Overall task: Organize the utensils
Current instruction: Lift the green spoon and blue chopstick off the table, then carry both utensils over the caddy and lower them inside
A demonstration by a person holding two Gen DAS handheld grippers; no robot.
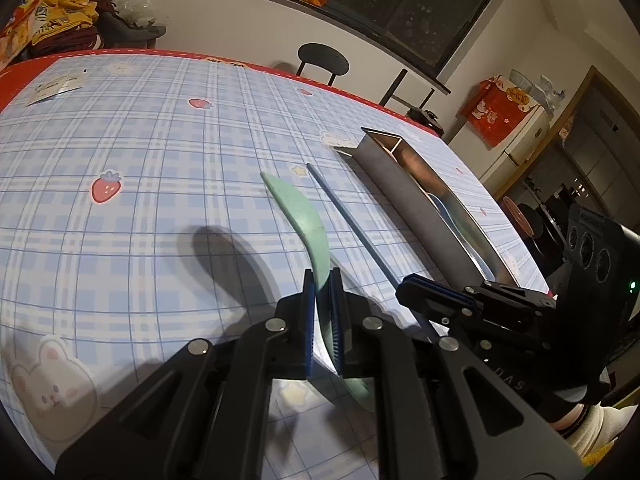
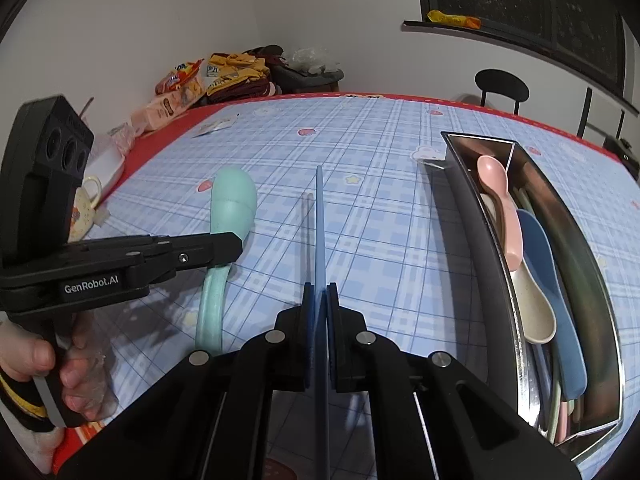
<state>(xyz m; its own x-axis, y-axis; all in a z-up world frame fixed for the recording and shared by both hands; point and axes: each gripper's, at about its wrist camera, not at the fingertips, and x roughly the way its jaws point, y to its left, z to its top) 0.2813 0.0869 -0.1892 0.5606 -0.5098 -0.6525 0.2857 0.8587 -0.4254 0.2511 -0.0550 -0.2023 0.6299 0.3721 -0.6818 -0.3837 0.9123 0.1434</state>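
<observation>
Your left gripper [image 1: 323, 300] is squeezed tight on the green spoon [image 1: 308, 220]. Your right gripper [image 2: 319, 304] pinches the blue chopstick [image 2: 319, 220], which points straight ahead. The metal tray [image 2: 576, 248] sits to your right, probably closer to that gripper.

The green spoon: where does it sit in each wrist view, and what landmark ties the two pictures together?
Left wrist view: the green spoon runs up the centre, its handle clamped in the left gripper.
Right wrist view: the spoon lies left of centre, bowl away from the camera, with the left gripper reaching in from the left across its neck.
Shared landmark: the metal tray, right of the spoon in both, with the blue chopstick between them.
</observation>
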